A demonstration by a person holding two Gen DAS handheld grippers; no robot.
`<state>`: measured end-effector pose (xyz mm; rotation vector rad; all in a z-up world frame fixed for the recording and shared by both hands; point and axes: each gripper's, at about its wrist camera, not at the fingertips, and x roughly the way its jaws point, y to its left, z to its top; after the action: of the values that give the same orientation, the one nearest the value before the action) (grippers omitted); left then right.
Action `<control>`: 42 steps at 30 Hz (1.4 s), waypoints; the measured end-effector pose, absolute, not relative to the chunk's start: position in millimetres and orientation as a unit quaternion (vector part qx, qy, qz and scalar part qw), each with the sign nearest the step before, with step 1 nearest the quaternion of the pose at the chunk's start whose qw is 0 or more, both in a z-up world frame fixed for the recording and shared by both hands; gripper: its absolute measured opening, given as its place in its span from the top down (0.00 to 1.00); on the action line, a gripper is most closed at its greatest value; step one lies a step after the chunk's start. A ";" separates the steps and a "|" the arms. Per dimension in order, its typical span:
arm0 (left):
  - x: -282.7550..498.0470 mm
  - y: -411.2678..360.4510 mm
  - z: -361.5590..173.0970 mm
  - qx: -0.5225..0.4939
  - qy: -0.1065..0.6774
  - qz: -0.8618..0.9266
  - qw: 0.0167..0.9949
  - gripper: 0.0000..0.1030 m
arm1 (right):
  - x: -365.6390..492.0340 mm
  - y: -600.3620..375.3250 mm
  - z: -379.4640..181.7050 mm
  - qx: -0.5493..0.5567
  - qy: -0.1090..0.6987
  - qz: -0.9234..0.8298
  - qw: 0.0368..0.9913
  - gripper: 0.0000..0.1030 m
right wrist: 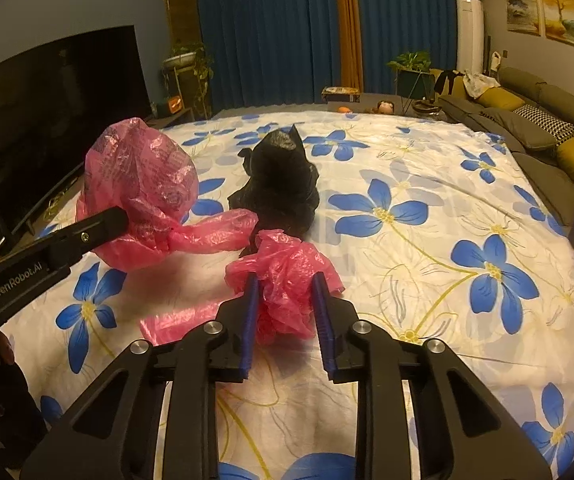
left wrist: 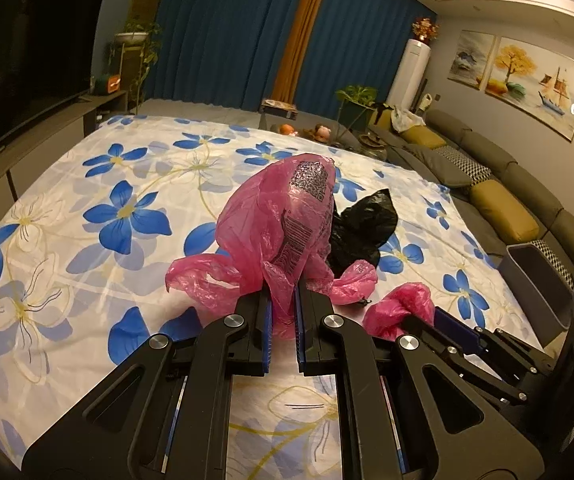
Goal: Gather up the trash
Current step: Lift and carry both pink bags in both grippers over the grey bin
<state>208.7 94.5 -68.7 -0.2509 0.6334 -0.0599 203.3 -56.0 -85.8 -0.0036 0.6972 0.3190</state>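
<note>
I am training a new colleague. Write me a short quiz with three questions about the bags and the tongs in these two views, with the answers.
1. True or false: the left tongs are shut on the large printed pink plastic bag.
2. Which item lies untouched on the blue-flowered white sheet?
A. crumpled black plastic bag
B. small crumpled pink plastic bag
3. Fill in: the right tongs have their jaws on both sides of the ____ pink bag.

Key: 1 true; 2 A; 3 small. Whether the right jaws already squeeze that bag cannot be told.
</note>
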 end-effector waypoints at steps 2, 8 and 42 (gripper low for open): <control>207.1 91.1 -67.4 -0.119 0.309 -0.032 0.943 0.92 | 198.5 -58.6 -84.3 -0.001 0.333 0.153 0.930 0.75; 201.1 75.0 -64.4 -0.102 0.307 -0.047 0.945 0.92 | 179.4 -75.0 -75.5 0.009 0.315 0.145 0.938 0.75; 167.6 -57.0 -42.2 -0.031 0.299 -0.135 0.944 0.92 | 115.1 -203.6 -40.4 0.068 0.256 0.076 0.961 0.75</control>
<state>167.6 -57.0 -42.2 -0.0626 0.6090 -0.2753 115.1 -203.6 -40.4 0.1377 0.5195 0.1548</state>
